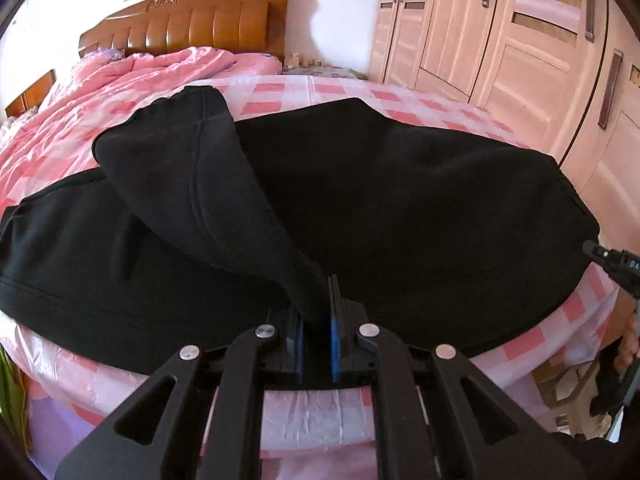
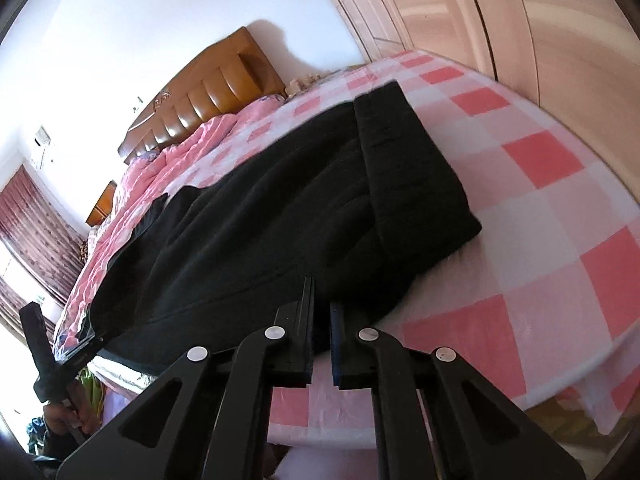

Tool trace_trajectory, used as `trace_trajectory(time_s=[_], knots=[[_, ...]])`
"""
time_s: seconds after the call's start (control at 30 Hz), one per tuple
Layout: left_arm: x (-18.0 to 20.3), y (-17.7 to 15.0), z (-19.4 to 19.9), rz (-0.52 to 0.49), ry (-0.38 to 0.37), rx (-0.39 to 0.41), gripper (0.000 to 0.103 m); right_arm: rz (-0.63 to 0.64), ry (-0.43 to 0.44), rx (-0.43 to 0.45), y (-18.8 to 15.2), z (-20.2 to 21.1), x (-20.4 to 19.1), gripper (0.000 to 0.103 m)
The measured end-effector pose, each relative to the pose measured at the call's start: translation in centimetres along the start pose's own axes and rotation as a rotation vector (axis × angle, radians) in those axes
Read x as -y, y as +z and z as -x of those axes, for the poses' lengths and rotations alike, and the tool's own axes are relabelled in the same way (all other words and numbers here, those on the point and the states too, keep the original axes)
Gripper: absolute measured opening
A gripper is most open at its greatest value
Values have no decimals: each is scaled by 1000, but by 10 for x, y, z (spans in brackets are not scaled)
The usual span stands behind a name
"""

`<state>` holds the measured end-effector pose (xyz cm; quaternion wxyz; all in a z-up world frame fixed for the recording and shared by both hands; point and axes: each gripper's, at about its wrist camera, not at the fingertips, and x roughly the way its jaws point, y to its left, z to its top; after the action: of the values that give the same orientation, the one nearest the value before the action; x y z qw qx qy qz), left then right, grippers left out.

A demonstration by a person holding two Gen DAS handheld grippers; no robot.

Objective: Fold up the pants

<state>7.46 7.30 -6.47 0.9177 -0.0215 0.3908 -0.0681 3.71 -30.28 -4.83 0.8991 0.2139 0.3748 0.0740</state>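
Pink-and-white checked bedding [image 1: 400,100] covers a bed with a wooden headboard [image 1: 188,20] at the far end, a crumpled pink quilt [image 1: 132,76] heaped below it and a pale wardrobe [image 1: 520,32] along the right wall. Black pants [image 1: 400,208] lie spread across the near part of the bed, running from left to right close to its near edge. In the left wrist view, the left gripper [image 1: 316,320] is closed tight on a bunched strip of the pants, the dark cloth pinched between the blue-faced fingers [image 1: 334,332]; from that pinch a leg end rises and fans out toward the far left, draped over the flat part of the garment. In the right wrist view, the right gripper [image 2: 321,320] sits at the near edge of the pants [image 2: 260,232], its fingers [image 2: 306,320] narrowly parted with a slim gap between them; dark fabric lies right at the tips, but whether any of it is caught between them cannot be told. A folded band of the pants lies on the far right of that view, on the checked sheet [image 2: 540,160]. The left gripper [image 2: 60,364] appears at that view's left edge, beside the bed.
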Motion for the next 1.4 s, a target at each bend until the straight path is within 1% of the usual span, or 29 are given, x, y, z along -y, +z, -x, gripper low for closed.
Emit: trace_trajectory(time_s=[0.1, 0.17, 0.27, 0.33, 0.4, 0.5, 0.57, 0.67, 0.73, 0.8, 0.83, 0.9, 0.93, 1.0, 1.1, 1.17, 1.23, 1.3, 1.37, 1.4], knots=[[-1, 3, 6, 5, -6, 24, 9, 22, -5, 23, 3, 5, -6, 6], [-1, 3, 10, 4, 1, 36, 10, 35, -23, 12, 1, 0, -5, 6], [0, -2, -3, -12, 17, 5, 10, 8, -35, -25, -8, -13, 6, 6], [2, -6, -8, -42, 44, 14, 11, 7, -38, -28, -12, -13, 7, 6], [9, -9, -6, -85, 76, 23, 11, 12, -30, -9, -10, -4, 3, 6], [5, -7, -4, -66, 61, 20, 11, 28, -31, 2, -8, -1, 0, 6], [4, -8, -7, -70, 65, 19, 11, 22, -45, 0, -11, -3, -1, 6], [9, -9, -6, -92, 91, 32, 11, 25, -43, 24, -14, 6, -4, 6], [5, -7, 1, -58, 73, 59, 11, 40, -43, 33, -13, 10, -7, 6], [4, -6, 4, -61, 71, 62, 11, 48, -53, 21, -14, 7, -6, 6], [5, -6, 2, -74, 75, 51, 11, 42, -64, 4, -16, 1, -2, 6], [6, -11, -3, -82, 84, 40, 11, 5, -60, -20, -21, -6, 6, 6], [7, -12, -3, -84, 90, 41, 11, -7, -49, -12, -20, -2, 7, 6], [6, -11, 5, -82, 88, 70, 11, 21, -47, 14, -16, 7, 0, 6], [7, -5, 9, -93, 88, 79, 11, 47, -34, 44, -10, 18, -9, 6], [9, -7, 4, -104, 96, 67, 11, 60, -54, 34, -12, 14, -9, 6], [9, -13, -4, -105, 103, 40, 11, 33, -65, -4, -19, 2, 2, 6], [9, -17, -4, -117, 110, 42, 11, 12, -60, -30, -24, -6, 8, 6], [10, -16, -2, -130, 110, 38, 12, 8, -59, -29, -23, -4, 7, 7], [9, -14, -1, -127, 106, 37, 16, 10, -54, -24, -20, 0, 5, 11]])
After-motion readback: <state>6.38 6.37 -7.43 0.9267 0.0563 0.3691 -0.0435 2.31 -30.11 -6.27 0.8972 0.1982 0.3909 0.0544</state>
